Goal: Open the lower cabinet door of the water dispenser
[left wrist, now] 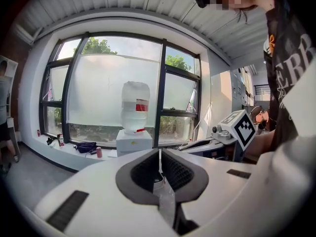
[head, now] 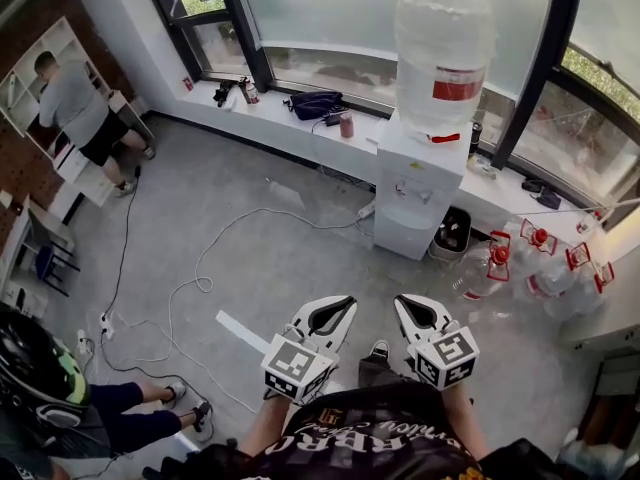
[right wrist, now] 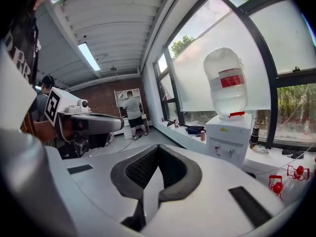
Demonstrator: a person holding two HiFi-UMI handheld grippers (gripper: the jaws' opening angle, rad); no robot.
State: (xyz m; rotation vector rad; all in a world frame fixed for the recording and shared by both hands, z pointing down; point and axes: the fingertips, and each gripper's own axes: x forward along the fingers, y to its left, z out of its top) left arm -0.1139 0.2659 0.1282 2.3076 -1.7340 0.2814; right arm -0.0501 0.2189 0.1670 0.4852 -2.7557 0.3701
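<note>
White water dispenser [head: 420, 183] is standing by the window ledge [head: 290, 118], its lower cabinet door [head: 402, 233] sitting closed, well apart from my left gripper [head: 341, 306] and right gripper [head: 409, 304], both hovering pinched together, empty.

Bright daylight through the windows [head: 330, 8], mild glare, strong fisheye curvature, dark vignetted corners

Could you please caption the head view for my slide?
Left gripper and right gripper, both shut, face the distant dispenser.
</note>
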